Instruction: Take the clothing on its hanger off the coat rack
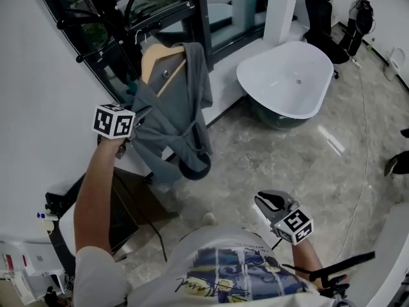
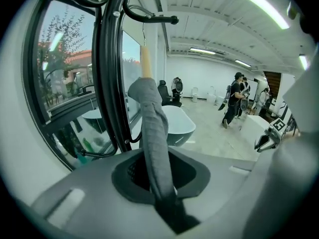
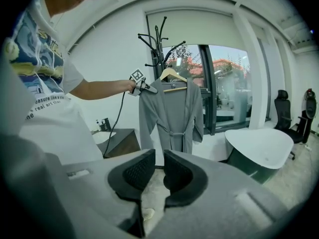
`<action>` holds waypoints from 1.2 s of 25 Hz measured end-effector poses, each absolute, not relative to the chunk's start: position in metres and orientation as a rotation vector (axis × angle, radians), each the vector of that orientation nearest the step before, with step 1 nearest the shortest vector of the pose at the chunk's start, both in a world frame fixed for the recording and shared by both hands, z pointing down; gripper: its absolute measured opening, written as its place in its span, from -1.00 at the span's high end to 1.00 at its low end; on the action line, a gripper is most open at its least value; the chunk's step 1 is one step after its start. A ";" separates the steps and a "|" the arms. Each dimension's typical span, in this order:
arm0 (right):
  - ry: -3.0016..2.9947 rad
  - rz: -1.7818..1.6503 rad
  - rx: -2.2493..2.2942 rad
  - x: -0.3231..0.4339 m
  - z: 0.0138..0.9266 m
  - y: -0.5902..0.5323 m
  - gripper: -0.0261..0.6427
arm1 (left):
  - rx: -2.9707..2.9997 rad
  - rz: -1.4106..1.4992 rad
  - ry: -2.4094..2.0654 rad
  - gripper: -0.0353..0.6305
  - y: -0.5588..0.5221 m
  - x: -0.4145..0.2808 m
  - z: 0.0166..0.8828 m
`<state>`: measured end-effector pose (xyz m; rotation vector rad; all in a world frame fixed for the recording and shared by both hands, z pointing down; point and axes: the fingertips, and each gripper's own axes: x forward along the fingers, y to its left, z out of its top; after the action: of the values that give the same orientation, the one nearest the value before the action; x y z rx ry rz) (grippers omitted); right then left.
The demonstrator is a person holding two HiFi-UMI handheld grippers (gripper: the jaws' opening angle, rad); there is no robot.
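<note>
Head view: hanger (image 1: 160, 59) half under robe (image 1: 172, 120)

Daylight is coming through the tall black-framed window (image 3: 229, 83), and long white ceiling strip lights (image 2: 261, 5) are glowing overhead. Both gripper views are bending and darkening at their rims. The glossy grey marble floor (image 1: 275, 165) is catching soft glare.

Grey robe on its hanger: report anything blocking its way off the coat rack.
Nothing stands between the left gripper and the robe; its jaws pinch the fabric. The hanger hook sits over a coat rack arm with a knobbed tip, and must clear it.
</note>
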<state>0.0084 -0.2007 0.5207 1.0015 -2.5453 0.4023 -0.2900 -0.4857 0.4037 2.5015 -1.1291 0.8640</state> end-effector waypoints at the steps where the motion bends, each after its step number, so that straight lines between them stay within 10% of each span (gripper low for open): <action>1: -2.540 0.404 1.004 0.009 0.521 -0.200 0.75 | 2.513 0.866 -1.131 0.75 -0.485 -0.291 0.403; 30: -2.538 0.402 0.980 0.078 0.522 -0.170 0.75 | 2.579 0.651 -1.246 0.88 -0.448 -0.221 0.332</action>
<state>0.0784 -0.1698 0.5224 0.9803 -2.5376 0.4022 -0.2206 -0.4483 0.3325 2.5788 -1.2462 0.6509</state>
